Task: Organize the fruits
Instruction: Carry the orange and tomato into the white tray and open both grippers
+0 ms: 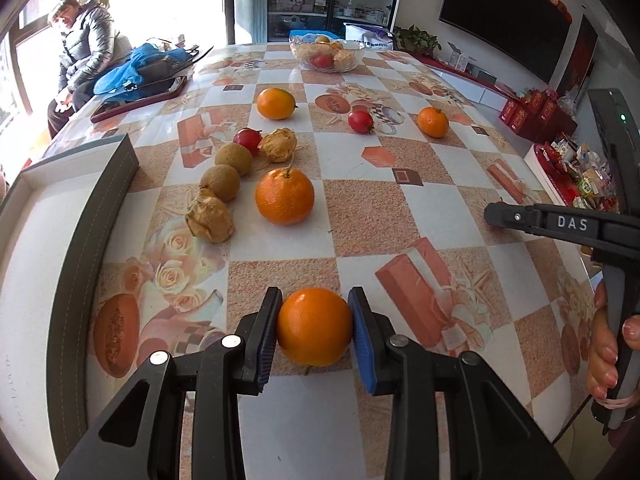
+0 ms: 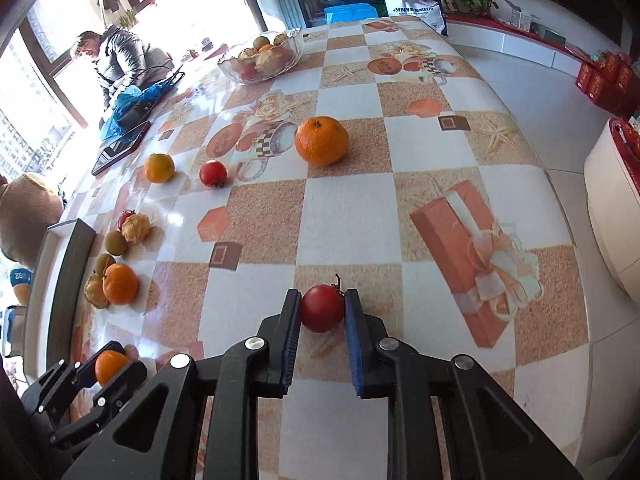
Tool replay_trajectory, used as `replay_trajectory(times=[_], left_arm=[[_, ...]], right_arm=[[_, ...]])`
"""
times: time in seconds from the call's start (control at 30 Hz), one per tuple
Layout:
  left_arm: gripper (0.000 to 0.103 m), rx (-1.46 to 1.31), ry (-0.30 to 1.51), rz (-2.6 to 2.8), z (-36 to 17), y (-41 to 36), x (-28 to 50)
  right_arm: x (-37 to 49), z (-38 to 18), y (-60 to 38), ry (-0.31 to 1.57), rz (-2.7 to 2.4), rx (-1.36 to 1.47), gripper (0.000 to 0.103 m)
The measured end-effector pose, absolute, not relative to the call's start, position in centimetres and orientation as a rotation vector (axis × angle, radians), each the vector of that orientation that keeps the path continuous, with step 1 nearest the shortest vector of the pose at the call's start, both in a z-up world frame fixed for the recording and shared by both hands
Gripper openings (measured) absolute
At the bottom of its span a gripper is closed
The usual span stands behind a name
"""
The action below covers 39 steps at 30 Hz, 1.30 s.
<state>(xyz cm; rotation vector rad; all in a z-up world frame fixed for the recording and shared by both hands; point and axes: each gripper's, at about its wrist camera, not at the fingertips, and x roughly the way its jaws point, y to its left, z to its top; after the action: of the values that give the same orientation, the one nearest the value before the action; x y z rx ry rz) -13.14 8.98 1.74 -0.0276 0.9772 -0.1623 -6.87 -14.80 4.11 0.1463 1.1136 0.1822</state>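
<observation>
The checkered table (image 1: 400, 208) is carrying scattered fruit, with a row forming beside the grey box (image 1: 80, 240) at its left edge. The left gripper (image 1: 314, 330) is clamping an orange (image 1: 314, 326); the right gripper (image 2: 322, 310) is clamping a red tomato (image 2: 322, 308) (a pick-and-sort step, I judge). Next, each fruit is probably needing carrying to its like.

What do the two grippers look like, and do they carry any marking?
Both the left gripper and the right gripper are black plastic with silver bolts and ribbed blue pads. The right one, seen from the left wrist, carries white letters "DAS" and a grey handle.
</observation>
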Motion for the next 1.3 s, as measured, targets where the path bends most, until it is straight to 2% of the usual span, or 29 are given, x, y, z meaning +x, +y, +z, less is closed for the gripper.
replay_trajectory(times=[0.33,0.67,1.0,1.3], left_arm=[[0.037,-0.068,0.980,-0.125,2.2,11.7,-15.6],[0.037,-0.077,0.890,-0.099,6.1,13.9,-16.5],[0.037,-0.098,0.862,0.062,8.4,21.6,-16.5],[0.037,-0.140,0.902,0.253,7.3,29.7,-16.2]], right_arm=[[-10.9,4.3,-13.1,1.114,0.217,0.110,0.023],[-11.3,5.5,-8.5,1.119,0.311,0.078,0.023],[-10.5,8.0,1.0,1.098,0.494,0.007,0.023],[-9.9,9.2,11.4,1.099,0.683,-0.055,0.023]])
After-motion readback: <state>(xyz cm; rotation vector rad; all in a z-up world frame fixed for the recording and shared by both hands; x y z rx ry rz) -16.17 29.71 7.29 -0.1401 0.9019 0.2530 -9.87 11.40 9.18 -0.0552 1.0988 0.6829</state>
